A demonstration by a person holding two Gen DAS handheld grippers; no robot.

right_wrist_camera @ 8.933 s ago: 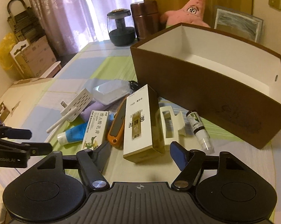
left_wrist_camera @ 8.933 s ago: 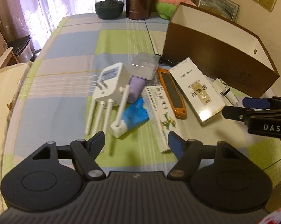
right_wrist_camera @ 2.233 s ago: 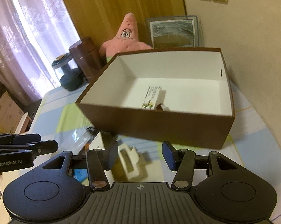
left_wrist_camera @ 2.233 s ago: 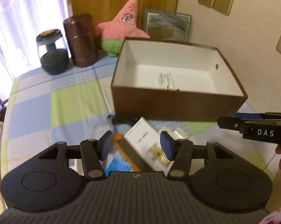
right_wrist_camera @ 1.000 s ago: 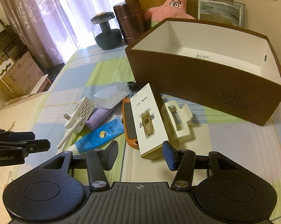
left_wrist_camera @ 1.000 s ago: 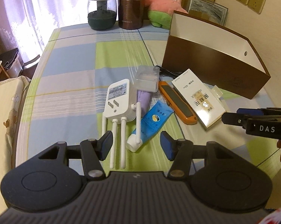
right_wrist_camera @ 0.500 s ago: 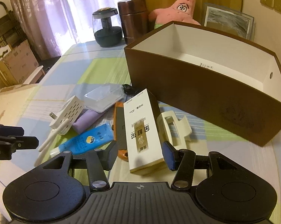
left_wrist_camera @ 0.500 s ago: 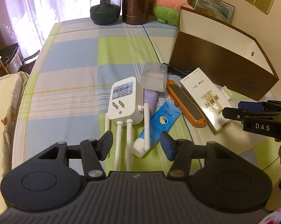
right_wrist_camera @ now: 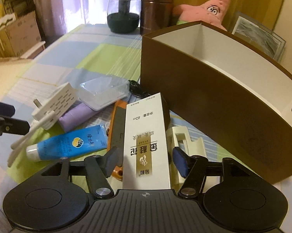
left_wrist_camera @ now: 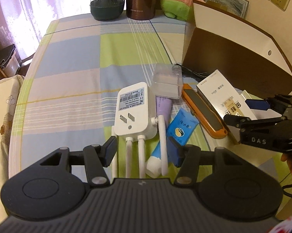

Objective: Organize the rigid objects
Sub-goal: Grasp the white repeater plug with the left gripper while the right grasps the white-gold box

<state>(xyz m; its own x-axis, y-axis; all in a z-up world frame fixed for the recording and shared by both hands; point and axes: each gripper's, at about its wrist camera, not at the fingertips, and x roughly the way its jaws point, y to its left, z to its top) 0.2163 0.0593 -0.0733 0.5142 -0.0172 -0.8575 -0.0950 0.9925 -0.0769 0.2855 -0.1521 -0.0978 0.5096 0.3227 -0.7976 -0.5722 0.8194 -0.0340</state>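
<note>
My right tongs (right_wrist_camera: pixel 145 160) have dropped around the carton (right_wrist_camera: pixel 146 141) by the box (right_wrist_camera: pixel 214 89), jaws opening; left tongs (left_wrist_camera: pixel 143 151), apart, now straddle the repeater's (left_wrist_camera: pixel 133 112) antennas

On the worktop (left_wrist_camera: pixel 72 81), a plug-in repeater (left_wrist_camera: pixel 133 110) lies left of a tube (left_wrist_camera: pixel 180 130), with a clear case (left_wrist_camera: pixel 168 83) behind them. Right of the tube lie a flat handheld device (left_wrist_camera: pixel 204 112) and a carton (right_wrist_camera: pixel 146 141), a clip (right_wrist_camera: pixel 186 141) beside it; the open box (right_wrist_camera: pixel 219 89) stands behind.
</note>
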